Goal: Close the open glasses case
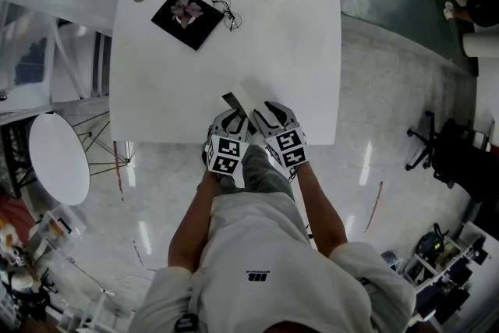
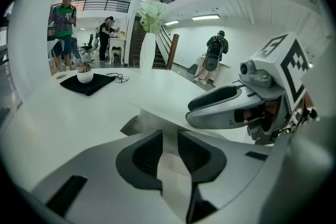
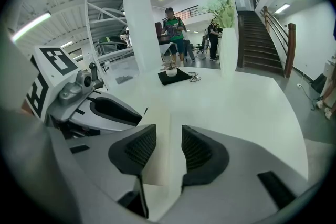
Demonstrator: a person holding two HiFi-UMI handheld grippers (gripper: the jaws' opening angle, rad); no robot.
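White table [image 1: 187, 90] bears glasses case [image 1: 248, 95], pinched by both hand-held grippers [image 1: 232, 121] [image 1: 269, 113].

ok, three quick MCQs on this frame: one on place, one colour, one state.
1. The eyeglasses lie: A in the case; B on the table beside the mat; C on the floor.
2. The mat is: A black; B red; C white.
3. The glasses case is: A shut; B open; C missing.

Key: B, the eyeglasses rest on the table next to the mat. A, the mat is black. B, the glasses case shows its lid lifted off a dark inside.
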